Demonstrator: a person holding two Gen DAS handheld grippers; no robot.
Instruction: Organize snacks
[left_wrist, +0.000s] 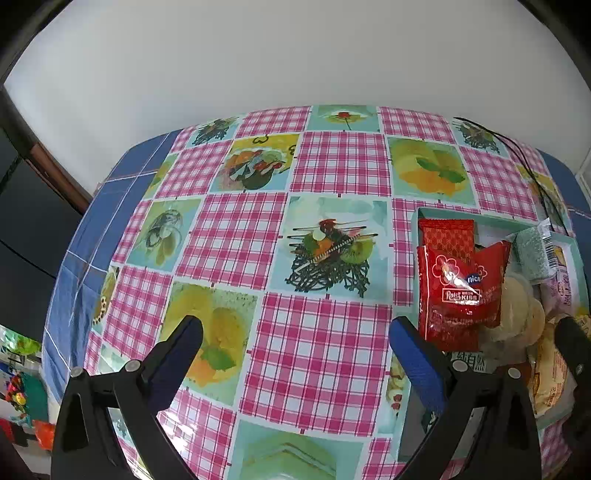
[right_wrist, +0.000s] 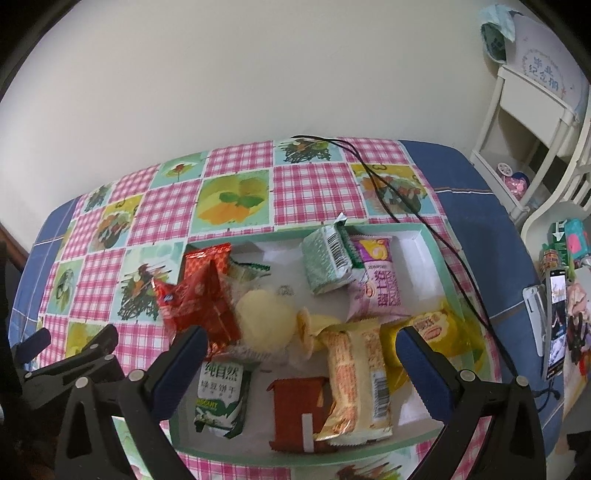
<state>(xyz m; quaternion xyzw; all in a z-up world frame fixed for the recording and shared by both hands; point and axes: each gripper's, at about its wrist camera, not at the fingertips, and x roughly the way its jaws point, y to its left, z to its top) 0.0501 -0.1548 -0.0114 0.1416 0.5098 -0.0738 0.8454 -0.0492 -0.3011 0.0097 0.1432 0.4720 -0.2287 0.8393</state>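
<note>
A shallow mint-rimmed tray (right_wrist: 424, 230) holds several snack packets: red packets (right_wrist: 199, 295), a green-white packet (right_wrist: 327, 264), a pink packet (right_wrist: 376, 280), a cream biscuit pack (right_wrist: 356, 380), a brown packet (right_wrist: 295, 410) and a green bean biscuit pack (right_wrist: 221, 395). My right gripper (right_wrist: 301, 343) is open and empty, just above the tray's near half. My left gripper (left_wrist: 295, 332) is open and empty over the bare tablecloth, left of the tray (left_wrist: 415, 236). The red packets (left_wrist: 458, 288) lean over the tray's left rim.
The table has a pink checked fruit-print cloth (left_wrist: 258, 240). A black cable (right_wrist: 406, 206) runs across the cloth past the tray's far right corner. A phone (right_wrist: 556, 325) stands at the right table edge. A white shelf (right_wrist: 524, 122) is beyond.
</note>
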